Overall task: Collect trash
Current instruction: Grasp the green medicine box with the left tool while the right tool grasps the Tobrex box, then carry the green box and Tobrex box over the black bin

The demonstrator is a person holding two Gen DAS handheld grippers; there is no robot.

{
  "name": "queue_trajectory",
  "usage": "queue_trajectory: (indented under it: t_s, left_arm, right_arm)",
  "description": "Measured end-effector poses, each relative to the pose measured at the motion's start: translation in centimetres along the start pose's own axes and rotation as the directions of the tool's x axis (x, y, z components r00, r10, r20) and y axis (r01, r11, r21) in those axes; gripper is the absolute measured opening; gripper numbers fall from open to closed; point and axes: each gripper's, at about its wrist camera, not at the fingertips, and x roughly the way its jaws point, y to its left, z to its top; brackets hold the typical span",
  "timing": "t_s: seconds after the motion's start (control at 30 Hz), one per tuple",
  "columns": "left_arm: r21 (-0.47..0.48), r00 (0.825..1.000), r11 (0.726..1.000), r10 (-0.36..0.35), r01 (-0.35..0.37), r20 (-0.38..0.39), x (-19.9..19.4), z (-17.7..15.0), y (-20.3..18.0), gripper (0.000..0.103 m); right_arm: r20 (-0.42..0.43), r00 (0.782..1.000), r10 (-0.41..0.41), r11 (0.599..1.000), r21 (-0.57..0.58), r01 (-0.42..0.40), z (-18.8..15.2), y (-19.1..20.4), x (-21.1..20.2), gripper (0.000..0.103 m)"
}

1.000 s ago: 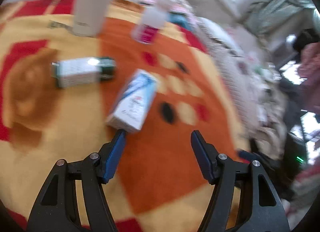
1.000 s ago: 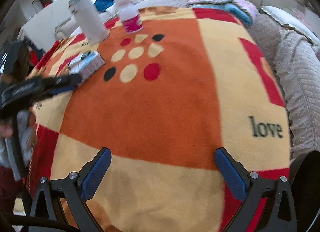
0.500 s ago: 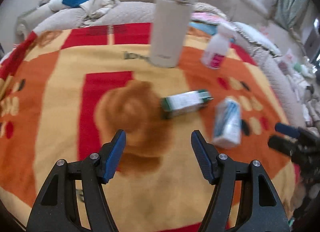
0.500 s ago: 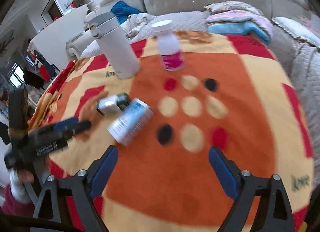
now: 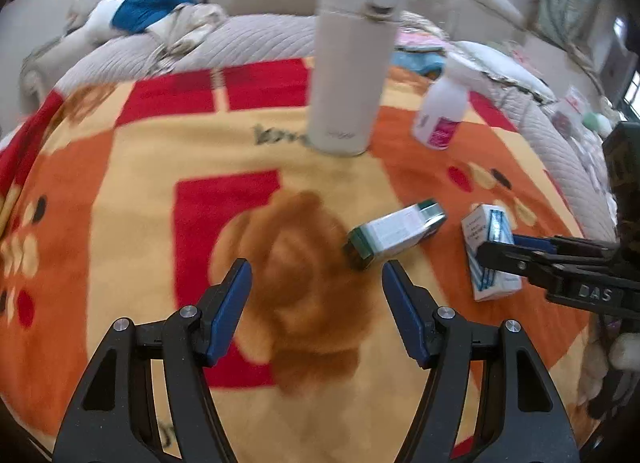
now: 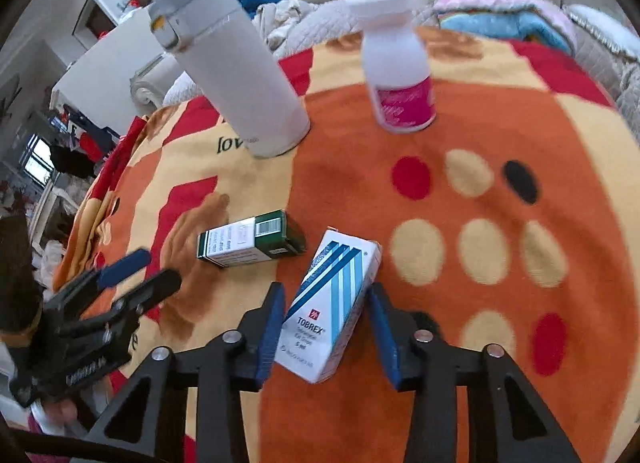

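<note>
A white and blue Tobrex box (image 6: 334, 303) lies on the orange blanket between the blue pads of my right gripper (image 6: 326, 299). The jaws straddle it, partly closed, with small gaps on both sides. It also shows in the left wrist view (image 5: 486, 247), with the right gripper (image 5: 520, 249) across it. A green and white box (image 6: 250, 239) lies just left of it, also seen in the left wrist view (image 5: 396, 231). My left gripper (image 5: 316, 279) is open and empty, hovering over the brown bear print, the green box just ahead to its right.
A tall white flask (image 5: 350, 63) (image 6: 236, 75) and a white bottle with a pink label (image 5: 442, 111) (image 6: 400, 67) stand on the blanket (image 5: 140, 203) farther back. A sofa with clothes (image 5: 152, 11) lies behind. My left gripper shows in the right wrist view (image 6: 132, 275).
My right gripper has moved forward and narrowed around the Tobrex box. My left gripper has shifted slightly closer to the green box.
</note>
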Motion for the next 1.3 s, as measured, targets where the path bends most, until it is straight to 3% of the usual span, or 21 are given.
queue_trajectory:
  t_s: [0.1, 0.37, 0.43, 0.57, 0.63, 0.73, 0.8, 0.87, 1.0, 1.1, 1.3]
  left_arm:
    - [0.066, 0.999, 0.997, -0.048, 0.048, -0.007, 1.2, 1.2, -1.7, 0.067]
    - [0.249, 0.994, 0.965, -0.062, 0.083, -0.091, 4.9, 2.8, -5.2, 0.067]
    - [0.247, 0.992, 0.966, -0.052, 0.079, -0.113, 5.5, 2.8, -5.5, 0.066]
    - [0.224, 0.991, 0.970, -0.065, 0.090, -0.117, 5.0, 2.4, -6.0, 0.028]
    - [0.219, 0.992, 0.973, -0.052, 0.077, -0.117, 4.6, 1.9, -6.4, 0.022]
    - [0.176, 0.992, 0.981, -0.056, 0.076, -0.116, 3.7, 1.2, -6.4, 0.021]
    - [0.143, 0.993, 0.988, -0.033, 0.049, -0.113, 3.2, 0.6, -6.3, 0.020]
    - [0.123, 0.994, 0.992, -0.022, 0.035, -0.108, 2.8, 0.0, -6.4, 0.019]
    - [0.094, 0.995, 0.995, -0.038, 0.046, -0.087, 1.4, -0.9, -7.2, 0.018]
    - [0.090, 0.995, 0.993, -0.073, 0.079, -0.071, -0.1, -1.6, -8.8, 0.018]
    - [0.105, 0.986, 0.981, -0.160, 0.164, -0.047, -1.9, -2.8, -14.3, 0.018]
  right_arm:
    - [0.006, 1.000, 0.017, 1.000, -0.008, -0.017, -0.6, -1.3, -1.8, 0.038]
    - [-0.015, 1.000, 0.027, 0.999, -0.032, -0.027, -2.3, -3.2, -3.5, 0.037]
    - [-0.019, 0.999, 0.031, 0.999, -0.033, -0.032, -2.5, -3.4, -3.4, 0.036]
    - [-0.013, 0.999, 0.038, 0.999, -0.036, -0.038, -2.8, -3.6, -3.6, 0.030]
    - [-0.014, 0.999, 0.041, 0.999, -0.034, -0.042, -3.1, -3.7, -3.6, 0.030]
    - [0.003, 0.999, 0.046, 0.998, -0.036, -0.046, -3.4, -3.5, -4.0, 0.030]
    - [0.007, 0.999, 0.035, 0.999, -0.030, -0.034, -3.2, -3.5, -3.7, 0.044]
    - [-0.008, 1.000, 0.006, 0.999, -0.043, -0.006, -3.1, -3.1, -2.7, 0.044]
    - [-0.013, 0.999, -0.034, 0.998, -0.057, 0.033, -3.7, -2.8, -1.8, 0.028]
    - [0.026, 1.000, -0.016, 0.998, -0.064, 0.018, -4.7, -3.1, -3.8, 0.028]
    - [0.102, 0.992, -0.070, 0.994, -0.080, 0.078, -7.1, -4.9, -9.3, 0.028]
